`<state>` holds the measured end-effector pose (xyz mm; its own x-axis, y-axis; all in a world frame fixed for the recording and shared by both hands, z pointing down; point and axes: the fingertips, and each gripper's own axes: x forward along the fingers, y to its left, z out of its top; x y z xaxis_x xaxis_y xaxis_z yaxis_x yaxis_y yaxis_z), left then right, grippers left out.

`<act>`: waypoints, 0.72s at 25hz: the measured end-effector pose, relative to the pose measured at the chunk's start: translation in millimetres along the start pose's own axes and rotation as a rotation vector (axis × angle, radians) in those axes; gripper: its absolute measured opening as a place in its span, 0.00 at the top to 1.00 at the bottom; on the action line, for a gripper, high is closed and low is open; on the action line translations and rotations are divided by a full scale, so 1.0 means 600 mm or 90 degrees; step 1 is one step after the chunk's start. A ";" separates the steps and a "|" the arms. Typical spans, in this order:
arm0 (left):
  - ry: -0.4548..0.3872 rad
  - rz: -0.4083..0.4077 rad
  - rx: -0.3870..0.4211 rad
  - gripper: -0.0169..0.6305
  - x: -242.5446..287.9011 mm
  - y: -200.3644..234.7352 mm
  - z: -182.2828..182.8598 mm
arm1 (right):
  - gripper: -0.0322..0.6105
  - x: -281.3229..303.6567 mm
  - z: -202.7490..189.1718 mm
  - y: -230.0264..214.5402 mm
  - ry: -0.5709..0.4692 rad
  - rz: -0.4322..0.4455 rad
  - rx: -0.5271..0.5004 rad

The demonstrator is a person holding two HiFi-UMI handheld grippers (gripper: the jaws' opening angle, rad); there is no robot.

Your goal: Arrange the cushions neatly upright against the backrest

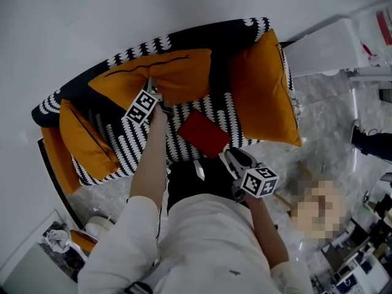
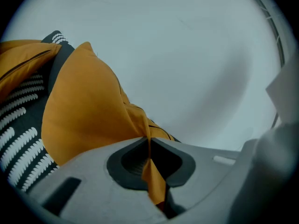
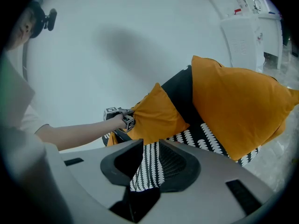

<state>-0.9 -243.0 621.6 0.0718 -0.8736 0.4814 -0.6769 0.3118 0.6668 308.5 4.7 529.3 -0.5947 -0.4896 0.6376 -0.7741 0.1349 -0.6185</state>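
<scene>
A black-and-white patterned sofa (image 1: pixel 125 139) holds three orange cushions. The middle cushion (image 1: pixel 174 72) leans on the backrest, and my left gripper (image 1: pixel 154 90) is shut on its lower edge. In the left gripper view a fold of that orange fabric (image 2: pixel 150 164) is pinched between the jaws of the left gripper (image 2: pixel 149 150). The right cushion (image 1: pixel 263 90) stands on edge at the right arm, also seen as the big cushion (image 3: pixel 233 106). The left cushion (image 1: pixel 86 139) leans at the left end. My right gripper (image 1: pixel 233 157) hovers over the seat's front edge, jaws slightly apart with nothing between them.
A flat red thing (image 1: pixel 204 133) lies on the seat in front of the middle cushion. A white cabinet (image 1: pixel 324 48) stands right of the sofa on the marble floor (image 1: pixel 331 133). Clutter (image 1: pixel 58 237) sits at the lower left. A white wall runs behind the backrest.
</scene>
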 end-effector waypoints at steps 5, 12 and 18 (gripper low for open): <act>0.047 0.012 0.076 0.90 0.023 -0.002 -0.009 | 0.82 -0.008 0.021 -0.026 0.002 0.015 0.000; 0.074 0.010 0.096 0.67 0.003 0.000 -0.003 | 0.82 0.007 0.023 -0.010 0.032 0.069 -0.025; 0.065 0.019 0.081 0.62 -0.068 0.025 0.006 | 0.82 0.041 0.001 0.014 0.080 0.122 -0.051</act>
<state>-16.7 -203.8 609.6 0.1193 -0.8204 0.5592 -0.7666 0.2818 0.5770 287.2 -6.9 539.3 -0.7506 -0.3381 0.5677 -0.6566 0.2856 -0.6981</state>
